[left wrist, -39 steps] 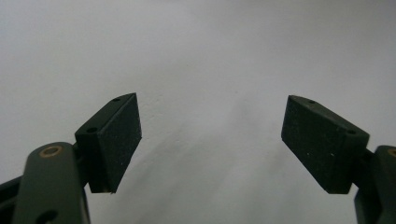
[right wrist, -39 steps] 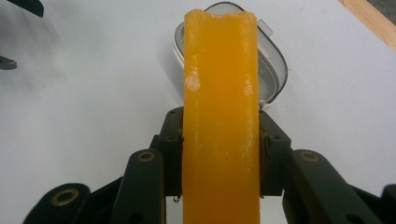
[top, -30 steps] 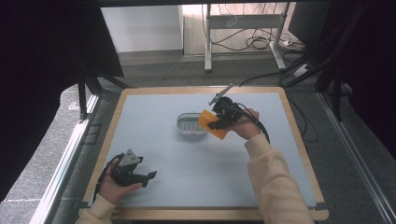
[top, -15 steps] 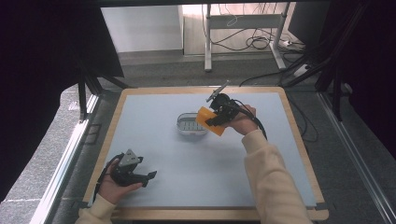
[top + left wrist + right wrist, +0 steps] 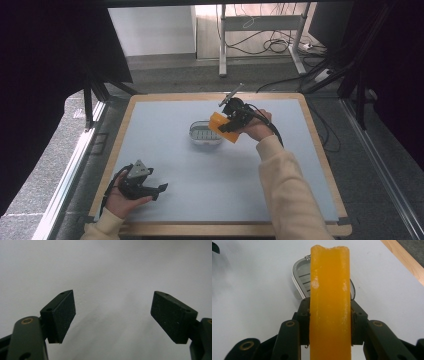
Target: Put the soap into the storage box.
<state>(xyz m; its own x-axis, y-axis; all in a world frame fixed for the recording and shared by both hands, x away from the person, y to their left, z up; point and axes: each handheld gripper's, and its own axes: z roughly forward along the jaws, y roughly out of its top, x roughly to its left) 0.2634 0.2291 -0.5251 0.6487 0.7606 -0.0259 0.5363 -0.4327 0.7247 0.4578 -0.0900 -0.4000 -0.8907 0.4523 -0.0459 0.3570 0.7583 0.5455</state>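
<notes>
Right claw (image 5: 329, 325) tight on a waxy orange slab (image 5: 329, 302) above ribbed metal dish (image 5: 202, 134) — left claw (image 5: 112, 317) wide.

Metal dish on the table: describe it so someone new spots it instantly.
On the pale table, look at the far middle, beside the right gripper. The metal dish sits there, a small oval silver tray with a ribbed floor. It is partly hidden by the orange block that gripper holds.

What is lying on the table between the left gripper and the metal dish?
Nothing: the high view shows bare table between the left gripper and the metal dish.
</notes>
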